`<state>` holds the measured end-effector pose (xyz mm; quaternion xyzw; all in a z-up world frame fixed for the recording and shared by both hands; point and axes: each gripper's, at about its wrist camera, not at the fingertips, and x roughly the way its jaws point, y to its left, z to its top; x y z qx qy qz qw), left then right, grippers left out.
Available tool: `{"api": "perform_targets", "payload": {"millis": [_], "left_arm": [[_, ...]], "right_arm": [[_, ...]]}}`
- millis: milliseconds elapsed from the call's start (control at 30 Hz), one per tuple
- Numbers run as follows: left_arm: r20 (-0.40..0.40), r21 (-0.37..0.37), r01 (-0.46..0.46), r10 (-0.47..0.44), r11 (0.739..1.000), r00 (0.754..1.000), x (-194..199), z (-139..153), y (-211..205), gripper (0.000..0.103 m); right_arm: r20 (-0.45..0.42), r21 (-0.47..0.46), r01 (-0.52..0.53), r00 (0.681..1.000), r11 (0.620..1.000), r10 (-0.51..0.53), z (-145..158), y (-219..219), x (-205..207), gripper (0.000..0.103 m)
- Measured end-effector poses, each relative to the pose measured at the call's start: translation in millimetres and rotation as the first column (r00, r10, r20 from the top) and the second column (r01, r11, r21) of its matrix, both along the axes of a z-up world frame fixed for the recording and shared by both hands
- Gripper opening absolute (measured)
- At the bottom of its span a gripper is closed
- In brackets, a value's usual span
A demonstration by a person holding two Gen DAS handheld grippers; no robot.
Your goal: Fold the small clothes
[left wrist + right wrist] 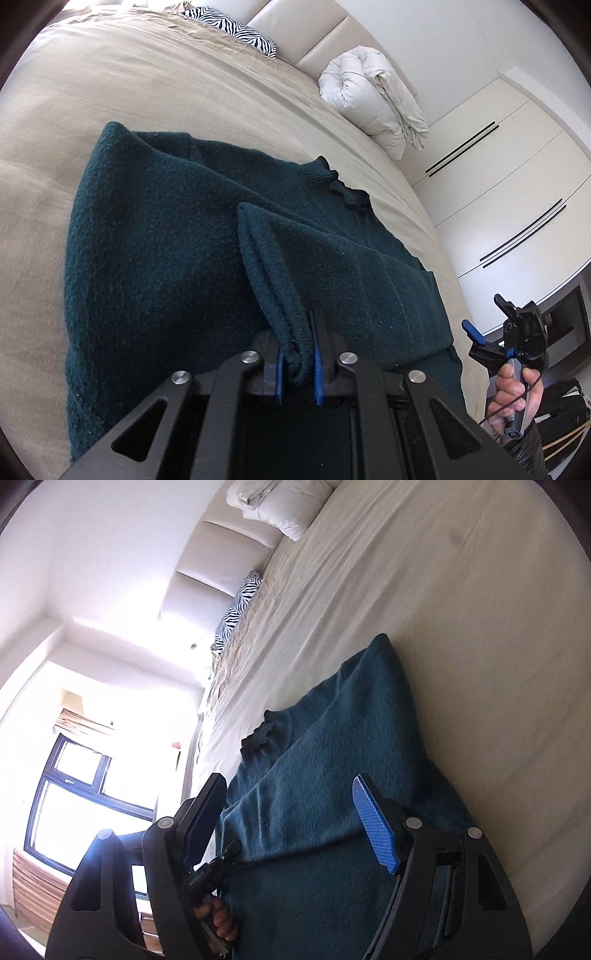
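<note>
A dark teal knit sweater (pixel 155 236) lies on the beige bed sheet (pixel 110 92), its ruffled collar (pixel 343 184) toward the headboard. My left gripper (pixel 298 363) is shut on a sleeve cuff (pixel 291 354) and holds the sleeve over the sweater's body. My right gripper (pixel 291 823) is open and empty, hovering above the sweater (pixel 332 757); it also shows at the right edge of the left wrist view (pixel 517 332), held in a hand. The left gripper and its hand show low in the right wrist view (pixel 210 878).
A rolled white duvet (pixel 365 99) and a zebra-print pillow (pixel 236 31) lie by the padded headboard (pixel 321 33). White wardrobe doors (pixel 498 184) stand beside the bed. A bright window (pixel 74 794) is on the other side.
</note>
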<state>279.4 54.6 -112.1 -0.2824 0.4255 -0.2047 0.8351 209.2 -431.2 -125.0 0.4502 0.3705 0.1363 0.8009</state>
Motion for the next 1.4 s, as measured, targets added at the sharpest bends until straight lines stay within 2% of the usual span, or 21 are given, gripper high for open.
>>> {"api": "perform_targets", "payload": {"millis": [200,367,533,667,867,1067,1100,1133,1167,1200,1233,1333,1400], "left_arm": [[0.001,-0.037,-0.001,0.001,0.999,1.000,1.8,-9.1,7.1,0.014],[0.015,-0.022,-0.002,0.002,1.000,1.000,1.4,-11.4,6.9,0.014],[0.016,-0.026,-0.002,0.002,1.000,1.000,3.1,-13.2,6.0,0.013],[0.018,-0.023,-0.002,0.003,1.000,1.000,2.7,-13.2,5.6,0.013],[0.024,-0.013,-0.003,0.003,1.000,1.000,0.6,-11.6,5.0,0.013],[0.001,-0.034,0.010,-0.010,0.999,1.000,-0.2,-4.9,9.1,0.014],[-0.003,-0.014,0.013,-0.013,1.000,1.000,-3.6,0.1,9.2,0.017],[-0.003,0.013,0.011,-0.011,1.000,1.000,-10.4,6.2,9.0,0.029],[-0.005,0.020,0.010,-0.010,1.000,1.000,-19.1,11.6,10.0,0.038],[-0.005,0.012,0.011,-0.011,1.000,1.000,-29.2,17.0,12.0,0.053],[-0.001,0.018,0.004,-0.004,1.000,1.000,-41.1,23.8,14.9,0.062],[0.024,0.058,-0.053,0.051,0.997,0.998,-85.8,42.7,30.8,0.072],[0.011,0.033,-0.088,0.088,0.996,0.996,-118.3,46.4,45.9,0.072]], "right_arm": [[-0.056,0.071,-0.062,0.996,0.996,0.066,-15.8,-12.9,61.7,0.072],[-0.121,0.116,-0.022,0.992,0.993,0.036,-47.4,-27.6,103.0,0.070],[-0.102,0.147,0.027,0.995,0.989,-0.012,-57.3,-45.7,131.7,0.070],[-0.108,0.134,-0.042,0.993,0.990,0.056,-60.0,-40.6,137.7,0.070],[-0.097,0.142,-0.126,0.985,0.982,0.140,-61.7,-24.3,87.4,0.070],[-0.112,0.105,-0.138,0.982,0.985,0.149,-52.8,-17.9,-10.3,0.070],[-0.108,0.104,-0.132,0.984,0.986,0.143,-50.4,-17.2,-24.4,0.070],[-0.098,0.111,-0.129,0.985,0.985,0.140,-46.8,-17.1,-40.5,0.070],[-0.089,0.109,-0.128,0.986,0.986,0.138,-42.5,-16.5,-56.8,0.070],[-0.077,0.094,-0.128,0.988,0.987,0.136,-37.1,-15.4,-73.0,0.070],[-0.064,0.076,-0.126,0.989,0.989,0.131,-31.7,-13.9,-89.1,0.070],[-0.060,0.034,-0.111,0.992,0.993,0.113,-26.3,-9.0,-135.7,0.070],[-0.060,-0.022,-0.101,0.993,0.995,0.100,-22.2,-10.1,-168.1,0.071]]}}
